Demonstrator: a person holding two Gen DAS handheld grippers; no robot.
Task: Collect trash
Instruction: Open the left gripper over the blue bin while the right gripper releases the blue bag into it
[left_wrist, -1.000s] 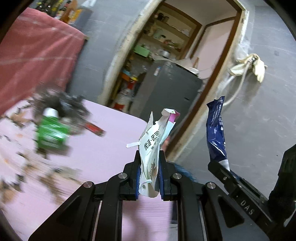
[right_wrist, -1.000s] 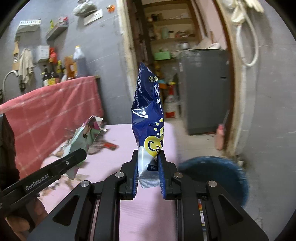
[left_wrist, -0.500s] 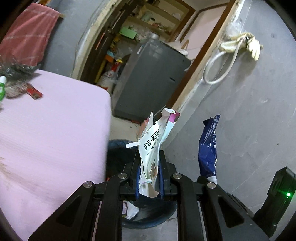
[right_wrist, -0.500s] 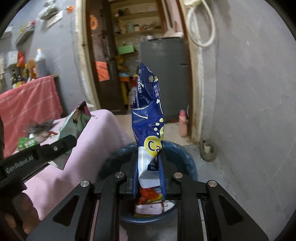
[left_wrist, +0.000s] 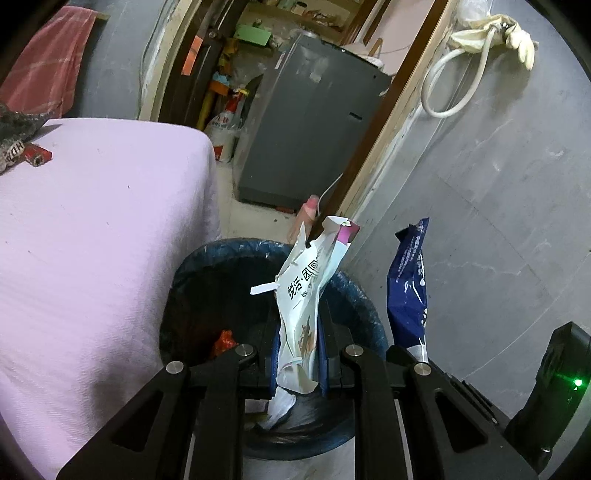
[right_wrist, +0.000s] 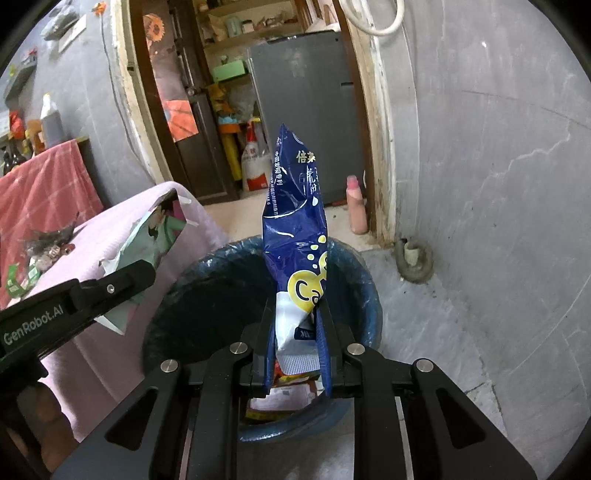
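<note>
Left gripper (left_wrist: 298, 354): jaws clamped on torn white wrapper (left_wrist: 308, 295), above blue bin (left_wrist: 354, 295). Right gripper (right_wrist: 297, 354): jaws clamped on blue packet (right_wrist: 295, 229), above same bin. Neither released yet. Remaining: scraps (left_wrist: 22, 147) on pink surface (left_wrist: 92, 240), far left.

Left gripper (left_wrist: 297, 363) clamped; right gripper (right_wrist: 298, 360) clamped, alongside, pointing downward

torn white wrapper (left_wrist: 301, 314) and blue bag (right_wrist: 295, 236) upright above blue bin (right_wrist: 365, 291)
</note>
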